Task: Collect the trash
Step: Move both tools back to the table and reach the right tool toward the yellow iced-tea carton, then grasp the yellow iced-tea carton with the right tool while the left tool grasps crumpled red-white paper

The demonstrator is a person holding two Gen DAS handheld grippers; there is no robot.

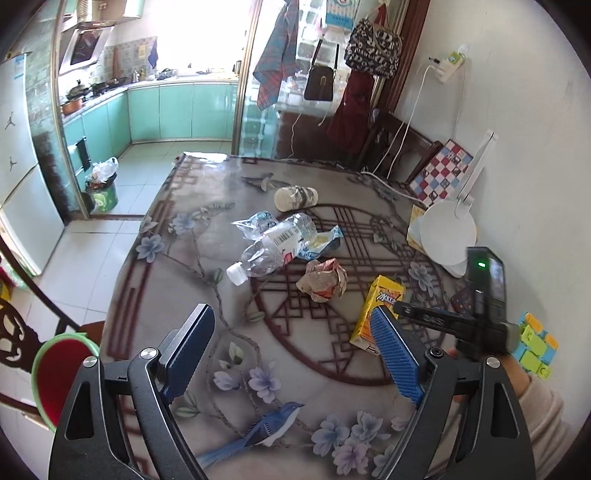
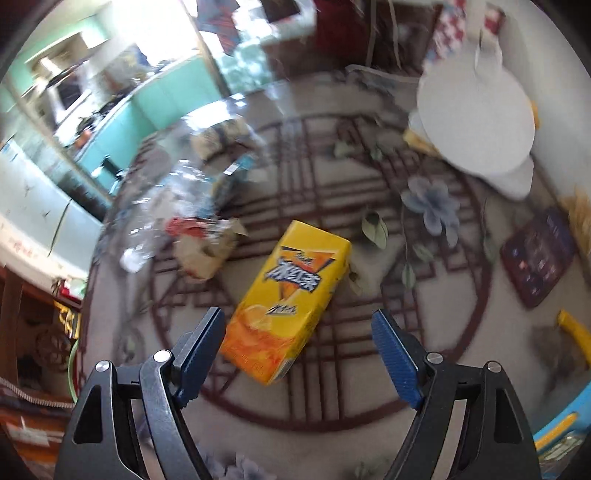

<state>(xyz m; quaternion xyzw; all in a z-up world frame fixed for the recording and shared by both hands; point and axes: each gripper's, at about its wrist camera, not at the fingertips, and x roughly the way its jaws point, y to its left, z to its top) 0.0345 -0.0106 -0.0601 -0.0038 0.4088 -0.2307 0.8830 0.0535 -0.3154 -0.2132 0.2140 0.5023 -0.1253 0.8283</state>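
Fingers of both grippers wide, empty; right gripper (image 2: pixel 298 334) over yellow carton (image 2: pixel 291 299), crumpled wrapper (image 2: pixel 207 251) beside.

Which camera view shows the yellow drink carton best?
The right wrist view: the yellow drink carton lies flat on the table, large and unobstructed, just ahead of the open right gripper, its printed front fully visible. In the left wrist view the carton is smaller, and the left gripper's finger hides its near end.

I see a table under a grey flowered oilcloth (image 1: pixel 177 236) standing against a white plastered wall (image 1: pixel 517 92). Beyond a metal-framed glass partition (image 1: pixel 258 140), pale floor tiles (image 1: pixel 147 166) lead past mint-green kitchen cabinets (image 1: pixel 177 110) toward a bright, overexposed window (image 1: pixel 192 33).
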